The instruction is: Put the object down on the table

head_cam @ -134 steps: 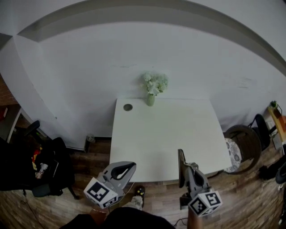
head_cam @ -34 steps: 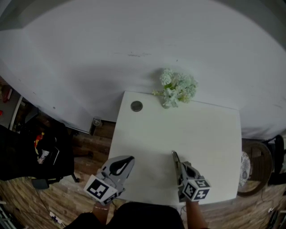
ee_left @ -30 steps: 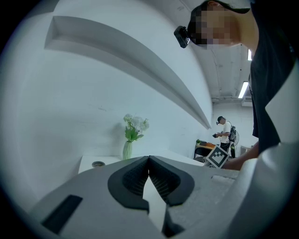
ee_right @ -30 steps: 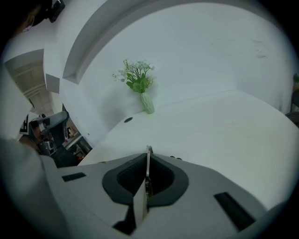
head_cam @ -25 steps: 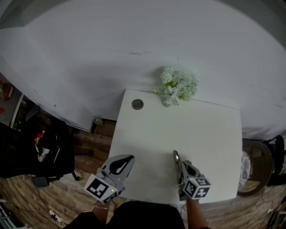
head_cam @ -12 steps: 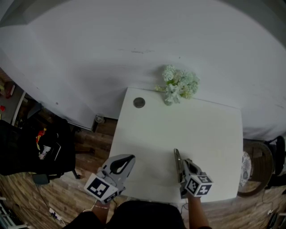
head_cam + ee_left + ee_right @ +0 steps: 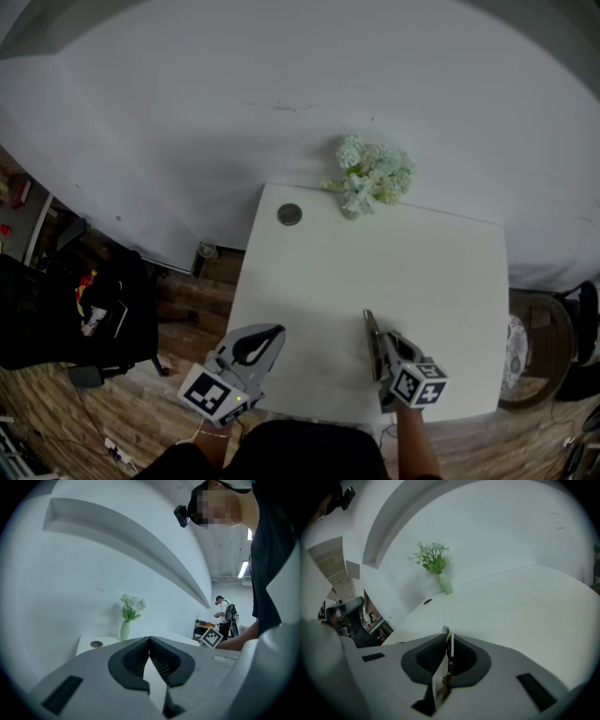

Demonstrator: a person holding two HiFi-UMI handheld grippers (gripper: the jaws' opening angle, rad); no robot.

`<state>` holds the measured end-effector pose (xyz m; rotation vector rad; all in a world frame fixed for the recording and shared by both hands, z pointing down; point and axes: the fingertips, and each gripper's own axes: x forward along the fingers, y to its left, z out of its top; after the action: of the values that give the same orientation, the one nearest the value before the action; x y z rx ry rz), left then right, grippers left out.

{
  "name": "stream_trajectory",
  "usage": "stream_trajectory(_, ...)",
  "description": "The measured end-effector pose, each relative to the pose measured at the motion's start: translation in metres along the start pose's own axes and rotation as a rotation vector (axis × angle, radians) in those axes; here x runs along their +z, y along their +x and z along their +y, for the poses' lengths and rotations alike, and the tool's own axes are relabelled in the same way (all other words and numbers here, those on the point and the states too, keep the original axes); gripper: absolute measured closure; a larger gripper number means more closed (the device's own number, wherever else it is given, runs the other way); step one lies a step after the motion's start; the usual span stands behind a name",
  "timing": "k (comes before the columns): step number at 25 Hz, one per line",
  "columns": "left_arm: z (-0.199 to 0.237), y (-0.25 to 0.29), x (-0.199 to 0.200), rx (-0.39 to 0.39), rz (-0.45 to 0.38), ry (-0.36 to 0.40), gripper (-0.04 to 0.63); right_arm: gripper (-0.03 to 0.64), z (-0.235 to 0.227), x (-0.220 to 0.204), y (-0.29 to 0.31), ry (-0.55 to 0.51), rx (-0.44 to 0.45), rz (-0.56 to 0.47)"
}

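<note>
Now | right tongs (image 7: 446, 635) opening around edge-up flat object (image 7: 368, 328), long axis pointing ahead | we judge worktop (image 7: 375, 253) directly beneath | left tongs (image 7: 149, 640) closed, empty

Right gripper (image 7: 446, 637): jaws were opening, a thin flat object (image 7: 439, 679) stood edgewise between the pads, filling the narrow gap. Beyond lay the white table (image 7: 520, 606). A green vase (image 7: 445, 584) of pale flowers (image 7: 432, 555) stood at its far edge by the wall, a round grommet (image 7: 427, 601) near it.

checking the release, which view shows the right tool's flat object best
Right gripper view: flat object edge-on between the right tool's opening jaws. Head view shows only a thin sliver; left gripper view misses it.
</note>
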<state>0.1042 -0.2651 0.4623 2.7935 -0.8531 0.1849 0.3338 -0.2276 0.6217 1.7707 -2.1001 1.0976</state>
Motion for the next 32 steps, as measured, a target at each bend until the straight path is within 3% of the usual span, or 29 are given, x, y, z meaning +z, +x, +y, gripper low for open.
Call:
stream_trajectory(17,-0.002,-0.003,-0.002,-0.015,0.009,0.001,0.595,0.581,-0.003,0.003,0.001,-0.003,-0.018,-0.018)
stream_trajectory(28,0.0,-0.01,-0.002,-0.005,0.008,-0.001,0.595,0.529,0.001,0.005,0.002,0.032,0.029,-0.039)
stream_trajectory(32,0.0,-0.013,-0.005,0.008,0.047,-0.043,0.595,0.499,0.0,0.005,0.001,0.1,0.077,-0.048)
